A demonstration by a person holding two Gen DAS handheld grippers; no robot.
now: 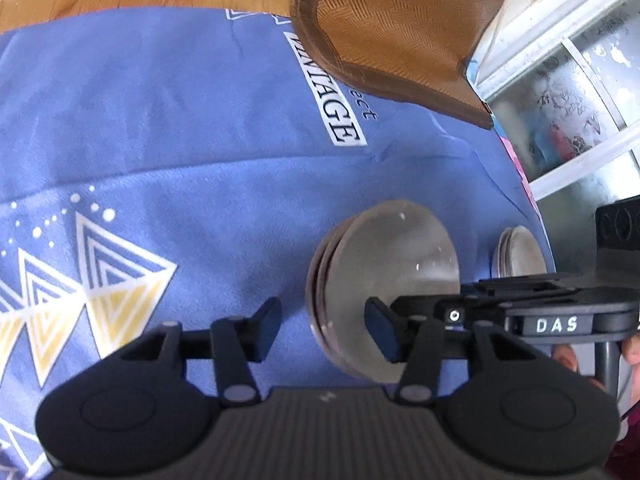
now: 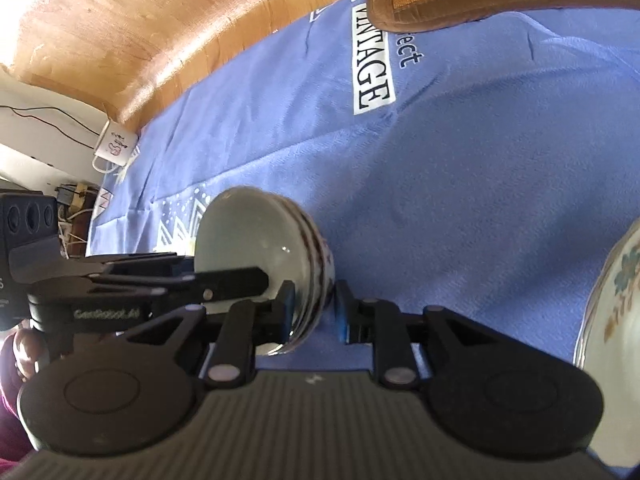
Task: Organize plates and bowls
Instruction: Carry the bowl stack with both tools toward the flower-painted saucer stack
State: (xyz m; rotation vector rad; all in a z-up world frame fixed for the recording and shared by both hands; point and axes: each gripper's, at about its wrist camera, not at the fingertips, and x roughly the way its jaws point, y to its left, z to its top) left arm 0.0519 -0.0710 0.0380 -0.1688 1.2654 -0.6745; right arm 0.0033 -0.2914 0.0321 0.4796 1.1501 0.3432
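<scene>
A stack of nested pale bowls (image 1: 384,280) with dark rim bands sits on the blue cloth (image 1: 180,140). In the left wrist view my left gripper (image 1: 324,332) is open, its fingers on either side of the stack's near rim. In the right wrist view the same bowl stack (image 2: 260,248) shows, and my right gripper (image 2: 314,312) has its fingers close on either side of the stack's wall. The other gripper's body crosses each view beside the bowls. A small stack of plates (image 1: 520,256) lies further right. A flower-patterned plate (image 2: 612,312) fills the right edge of the right wrist view.
A brown woven placemat (image 1: 392,32) lies on the cloth's far side, over the wooden table (image 2: 120,20). A window frame (image 1: 560,80) stands at the right. A white paper bag (image 2: 116,144) and cables lie beyond the table's left edge.
</scene>
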